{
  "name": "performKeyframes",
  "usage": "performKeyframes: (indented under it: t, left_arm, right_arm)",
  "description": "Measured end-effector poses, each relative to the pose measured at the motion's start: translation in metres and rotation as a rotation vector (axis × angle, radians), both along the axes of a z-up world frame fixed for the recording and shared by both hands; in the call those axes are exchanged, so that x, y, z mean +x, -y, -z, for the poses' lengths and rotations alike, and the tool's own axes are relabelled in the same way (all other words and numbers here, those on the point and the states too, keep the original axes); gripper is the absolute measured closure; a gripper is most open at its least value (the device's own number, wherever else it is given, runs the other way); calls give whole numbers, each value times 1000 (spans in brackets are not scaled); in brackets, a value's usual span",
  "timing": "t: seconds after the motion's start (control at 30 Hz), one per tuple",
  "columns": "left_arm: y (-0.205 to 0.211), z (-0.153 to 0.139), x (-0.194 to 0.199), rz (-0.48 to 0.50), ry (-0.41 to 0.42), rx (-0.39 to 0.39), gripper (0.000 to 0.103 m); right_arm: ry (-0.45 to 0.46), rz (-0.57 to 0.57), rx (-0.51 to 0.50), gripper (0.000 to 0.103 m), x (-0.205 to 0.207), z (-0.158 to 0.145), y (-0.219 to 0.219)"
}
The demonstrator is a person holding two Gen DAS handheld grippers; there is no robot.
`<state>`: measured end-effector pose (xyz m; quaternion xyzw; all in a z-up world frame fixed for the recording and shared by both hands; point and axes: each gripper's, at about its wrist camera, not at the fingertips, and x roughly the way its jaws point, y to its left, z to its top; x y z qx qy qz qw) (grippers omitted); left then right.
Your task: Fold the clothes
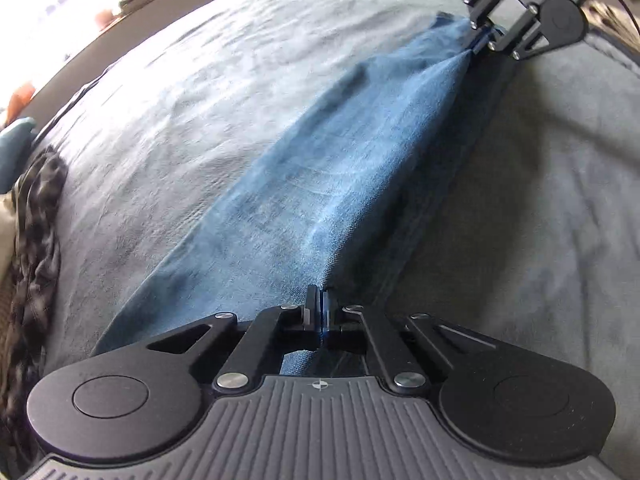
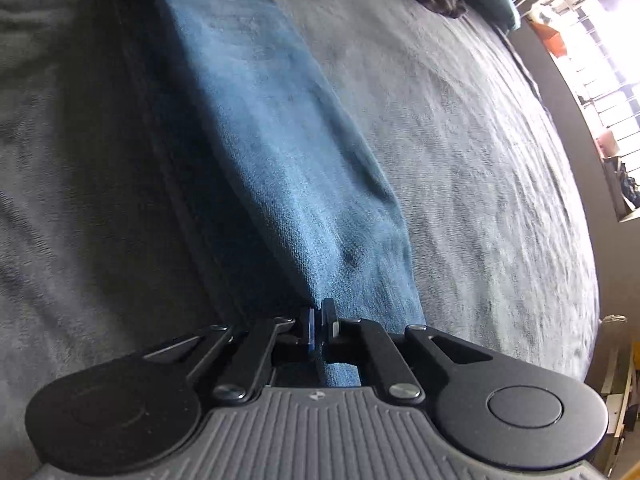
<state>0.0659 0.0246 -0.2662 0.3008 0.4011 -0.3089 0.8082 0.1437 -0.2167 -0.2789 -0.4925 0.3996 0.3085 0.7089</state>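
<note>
Gripping jeans (image 1: 320, 184) edge: left gripper (image 1: 321, 312) and right gripper (image 2: 320, 320) both clamped on denim (cloth taut between), lifting edge off blanket (image 1: 168, 112) for fold.

Your two wrist cameras look steeply down from close above the bed (image 1: 200, 100), facing each other along the shared blue cloth (image 1: 320, 184).
</note>
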Motion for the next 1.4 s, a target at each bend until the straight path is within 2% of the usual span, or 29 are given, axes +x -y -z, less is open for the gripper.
performKeyframes:
  t: [0.1,0.27,0.37,0.53,0.6,0.63,0.7,0.77,0.8,0.87,0.97,1.03,1.1,1.17,1.33,1.37,1.4]
  left_arm:
    - [5,8,-4,42,3,30,103]
    - [1,5,-3,34,-28,-4,103]
    - [4,12,0,47,-35,6,103]
    - [10,35,3,42,-53,50,102]
    - [10,32,5,19,-67,36,98]
    - [9,28,6,6,-76,19,97]
    - [5,15,8,-35,-108,-46,95]
    - [2,2,10,-90,-127,-116,91]
    - [3,-3,11,-120,-129,-149,88]
    - [11,-4,20,-176,-123,-189,87]
    - [35,9,33,-225,-115,-198,87]
    - [51,18,35,-225,-114,-161,87]
    - [64,28,34,-204,-121,-104,87]
    - [72,37,30,-180,-107,-56,87]
    - [77,36,29,-158,-98,-14,87]
    - [78,35,29,-158,-102,-10,87]
    - [79,35,30,-153,-104,-3,87]
  right_arm:
    - [-11,-53,-46,100,0,9,0]
    - [-12,-94,-77,100,-15,6,4]
    - [-12,-104,-84,100,-14,7,5]
    - [5,-85,-110,100,-11,34,-2]
    - [9,4,-74,97,-5,36,1]
    - [1,85,-33,95,0,30,6]
    - [-51,308,116,78,13,7,24]
    - [-88,571,300,68,25,-19,56]
    - [-95,706,377,68,31,-28,75]
    - [-67,945,479,68,18,-40,117]
    - [-2,1222,525,67,18,-36,159]
    - [38,1352,552,67,9,-35,187]
    - [68,1438,581,63,9,-32,202]
    - [91,1468,592,62,16,-21,208]
    - [76,1428,585,65,26,-3,211]
    - [82,1405,573,77,25,-3,210]
    - [89,1381,559,84,24,-3,208]
